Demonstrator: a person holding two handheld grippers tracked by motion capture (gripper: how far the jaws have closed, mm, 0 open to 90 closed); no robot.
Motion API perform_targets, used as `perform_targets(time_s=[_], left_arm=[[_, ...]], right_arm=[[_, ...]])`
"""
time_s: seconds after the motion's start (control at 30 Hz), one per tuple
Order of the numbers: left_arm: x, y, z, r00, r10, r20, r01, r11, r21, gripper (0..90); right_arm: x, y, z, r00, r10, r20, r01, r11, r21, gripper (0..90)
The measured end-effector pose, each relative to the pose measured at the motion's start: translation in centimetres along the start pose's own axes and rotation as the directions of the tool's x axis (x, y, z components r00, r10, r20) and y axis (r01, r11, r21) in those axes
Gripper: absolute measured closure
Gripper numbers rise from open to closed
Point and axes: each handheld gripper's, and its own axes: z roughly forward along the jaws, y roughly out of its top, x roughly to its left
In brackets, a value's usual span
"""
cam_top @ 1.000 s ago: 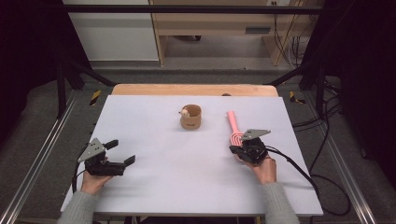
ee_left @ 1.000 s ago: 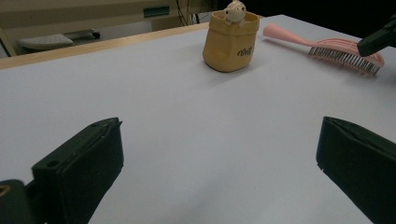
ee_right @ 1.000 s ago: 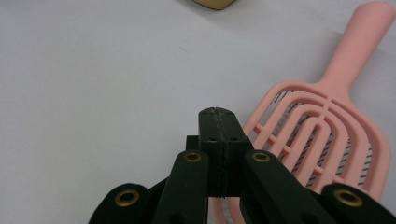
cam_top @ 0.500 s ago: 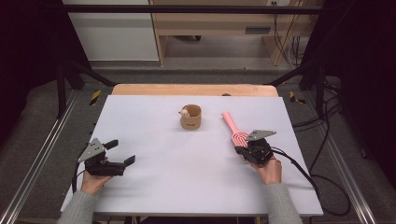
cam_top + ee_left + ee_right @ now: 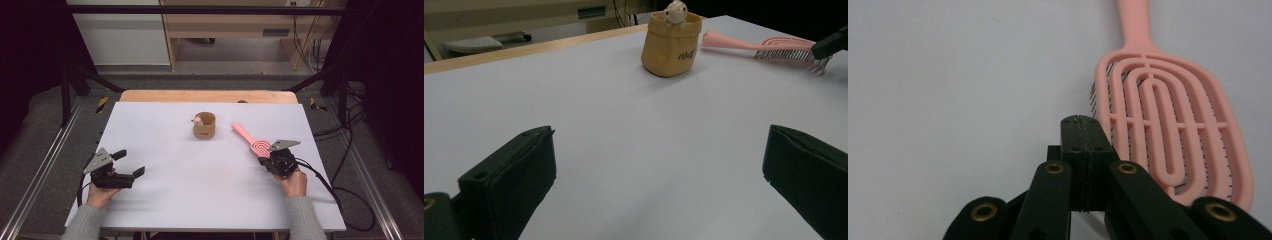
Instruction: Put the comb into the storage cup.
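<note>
High view: the pink hairbrush [image 5: 255,142] lies right of the tan cup [image 5: 204,126] on the white surface [image 5: 200,190]; the right claw [image 5: 264,159] touches its head. The left claw [image 5: 131,162] rests well left of the cup.

Left gripper view: jaws wide apart, nothing between. Dark writing on the cup [image 5: 671,44] is unreadable.

Right gripper view: jaws pressed together, empty, beside the brush head [image 5: 1170,135]. Risk, judged: a closed tip may push the brush off instead of gripping it.
</note>
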Motion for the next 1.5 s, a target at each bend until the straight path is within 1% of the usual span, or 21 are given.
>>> perform_targets(time_s=[0.27, 0.57, 0.8, 1.03, 1.17, 1.27, 1.33, 1.43, 1.5], left_arm=[[0.0, 0.0, 0.0, 1.0000, 0.000, 0.000, 0.000, 1.0000, 0.002, 0.4], [0.0, 0.0, 0.1, 1.0000, 0.001, -0.001, -0.001, 1.0000, 0.005, 0.3], [0.0, 0.0, 0.1, 1.0000, 0.000, -0.003, 0.000, 1.0000, 0.006, 0.3], [0.0, 0.0, 0.1, 1.0000, 0.001, -0.003, -0.001, 1.0000, 0.007, 0.3], [0.0, 0.0, 0.1, 1.0000, 0.000, -0.004, 0.000, 1.0000, 0.007, 0.3], [0.0, 0.0, 0.1, 1.0000, 0.000, -0.005, 0.000, 1.0000, 0.009, 0.3], [0.0, 0.0, 0.1, 1.0000, -0.001, -0.006, 0.001, 1.0000, 0.010, 0.4], [0.0, 0.0, 0.1, 1.0000, -0.004, -0.006, 0.004, 0.9999, 0.010, 0.3], [0.0, -0.1, 0.2, 1.0000, -0.005, -0.006, 0.005, 0.9999, 0.011, 0.3]], right_arm=[[-0.7, -0.4, -0.3, 0.9997, 0.013, 0.019, -0.013, 1.000, 0.003, 90.0], [-1.5, -0.8, -0.6, 0.9981, 0.049, 0.037, -0.049, 0.999, 0.008, 90.0], [-2.0, -1.2, -0.7, 0.9966, 0.061, 0.055, -0.062, 0.998, 0.006, 90.0], [-2.4, -1.4, -0.7, 0.9959, 0.056, 0.070, -0.057, 0.998, 0.009, 90.0], [-2.7, -1.6, -0.7, 0.9948, 0.062, 0.081, -0.063, 0.998, 0.012, 90.0], [-2.7, -1.6, -0.7, 0.9948, 0.066, 0.078, -0.067, 0.998, 0.016, 90.0], [-2.5, -1.5, -0.7, 0.9955, 0.069, 0.065, -0.070, 0.997, 0.013, 90.0], [-2.1, -1.3, -0.8, 0.9963, 0.072, 0.047, -0.072, 0.997, -0.004, 90.0], [-1.8, -0.9, -0.9, 0.9973, 0.065, 0.033, -0.064, 0.998, -0.018, 90.0]])
